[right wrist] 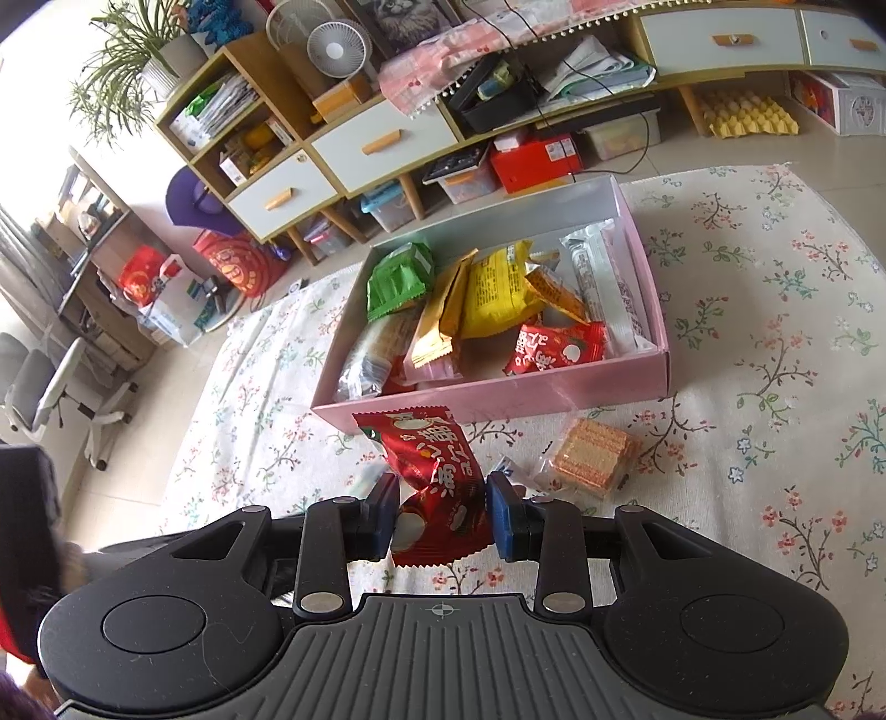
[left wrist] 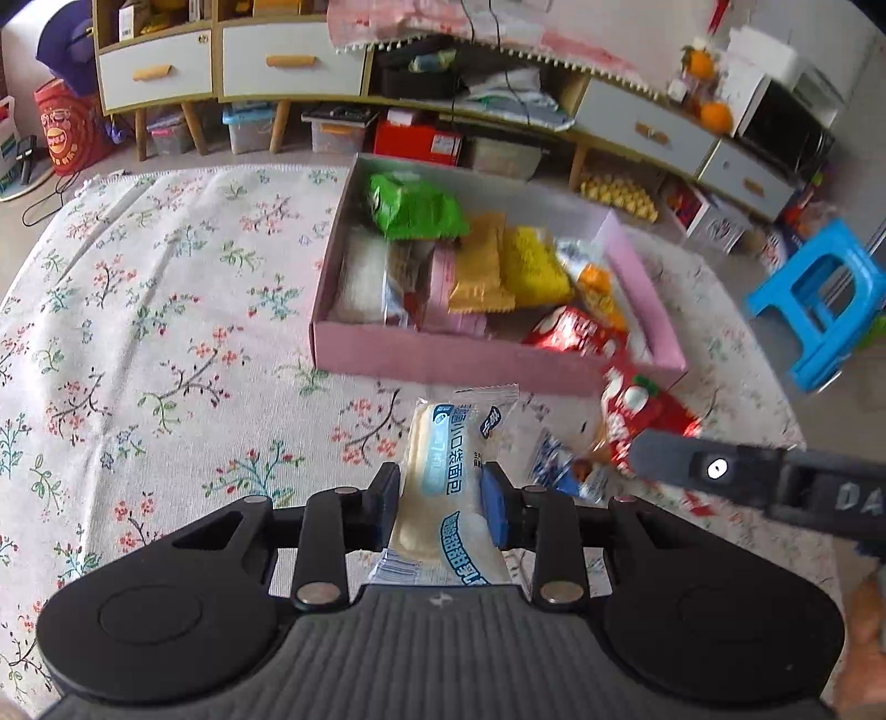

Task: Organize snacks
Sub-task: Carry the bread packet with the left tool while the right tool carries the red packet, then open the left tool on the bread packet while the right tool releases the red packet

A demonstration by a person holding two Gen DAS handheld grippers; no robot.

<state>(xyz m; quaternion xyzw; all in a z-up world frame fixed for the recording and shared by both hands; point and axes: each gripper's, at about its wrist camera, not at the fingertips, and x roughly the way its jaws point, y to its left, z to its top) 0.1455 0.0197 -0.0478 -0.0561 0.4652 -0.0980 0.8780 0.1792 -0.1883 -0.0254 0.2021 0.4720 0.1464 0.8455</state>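
Red snack packet point(right wrist: 437, 487) pinched between right gripper point(right wrist: 443, 515) fingers point(right wrist: 382, 515).

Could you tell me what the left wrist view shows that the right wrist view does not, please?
Only the left wrist view shows the left gripper closed on a white bread packet, a blue stool and oranges. Only the right wrist view shows the right gripper clamping a red snack packet, a white fan, a potted plant and the wafer pack in full. Both share the pink box of snacks, the green packet and the floral cloth.
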